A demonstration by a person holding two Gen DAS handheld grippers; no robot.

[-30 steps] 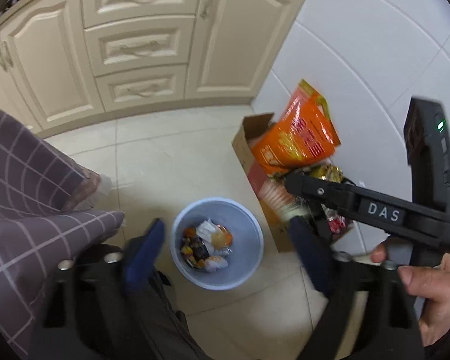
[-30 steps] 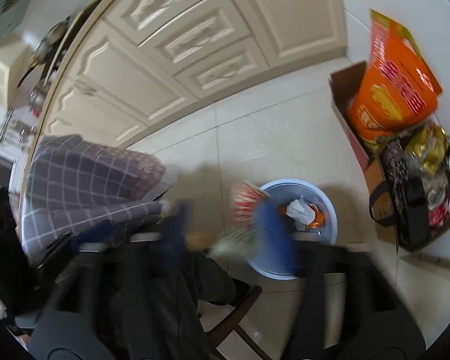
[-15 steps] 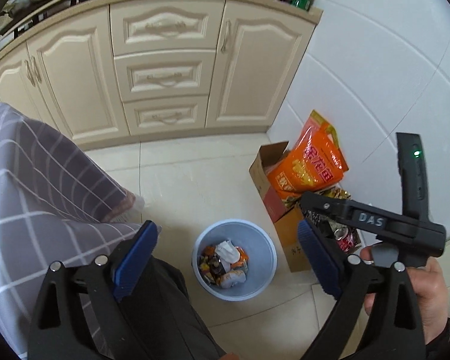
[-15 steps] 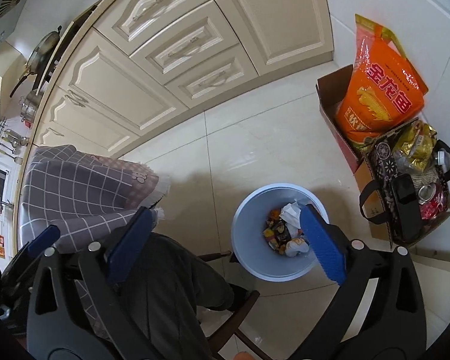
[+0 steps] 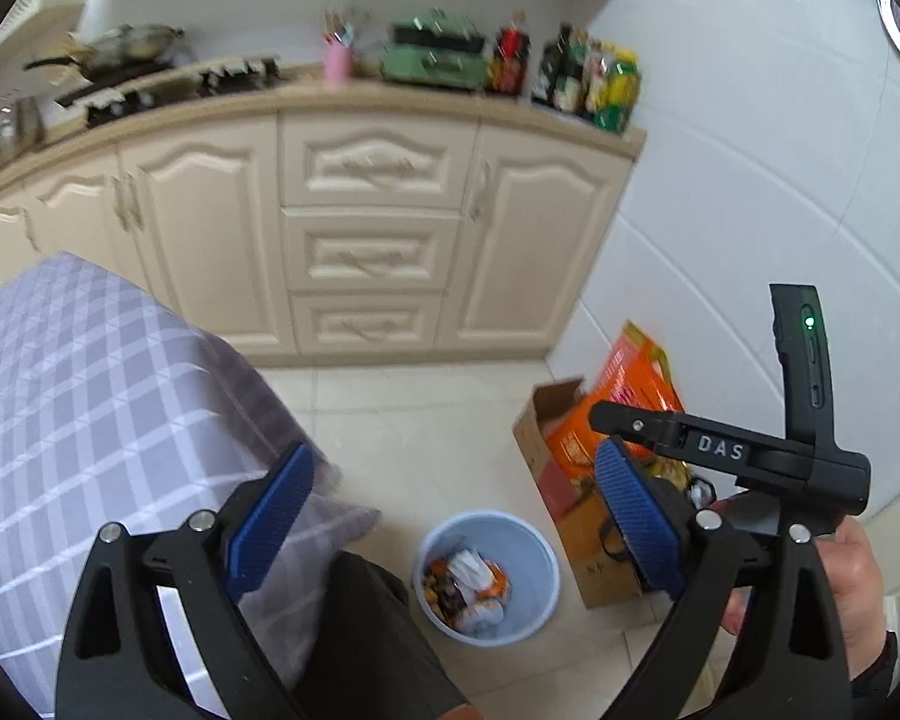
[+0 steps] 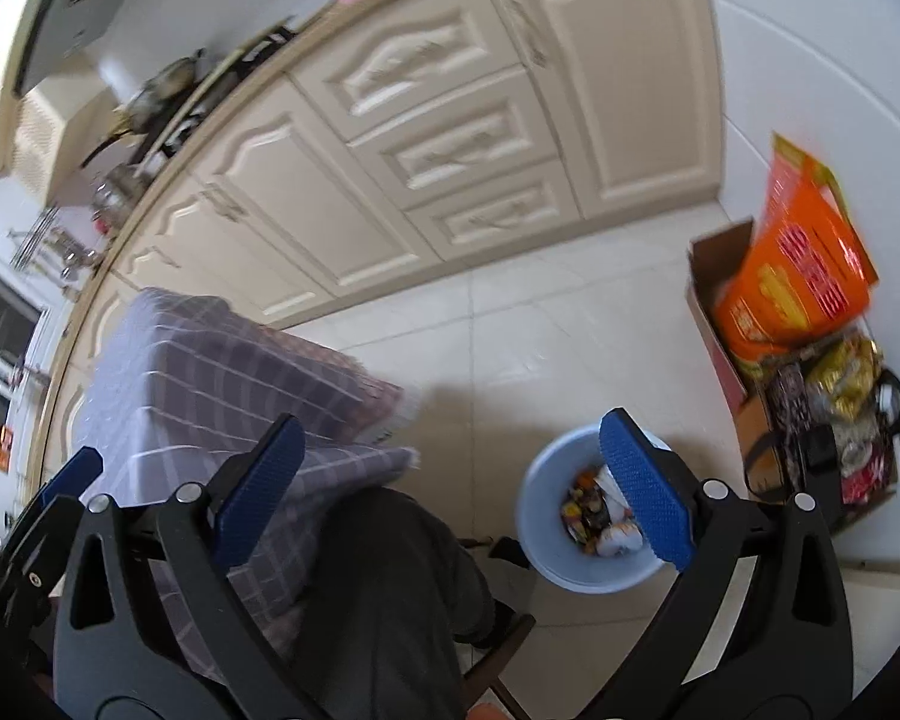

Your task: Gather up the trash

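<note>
One round pale-blue plastic bin [image 5: 486, 576]; crumpled wrappers [image 5: 465, 591]

Open tiled floor [image 5: 402, 420] between checked tablecloth [image 5: 90, 396], bin [image 5: 528, 546] and cardboard box [image 5: 546, 426].

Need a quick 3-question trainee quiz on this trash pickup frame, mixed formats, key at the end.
1. True or false: the left gripper holds a wrapper.
2. The blue bin is: A) empty B) holding wrappers C) tipped over.
3. What leans out of the cardboard box by the wall?

Key: 1. False; both it and the right gripper are open, nothing between the jaws. 2. B. 3. An orange bag.
</note>
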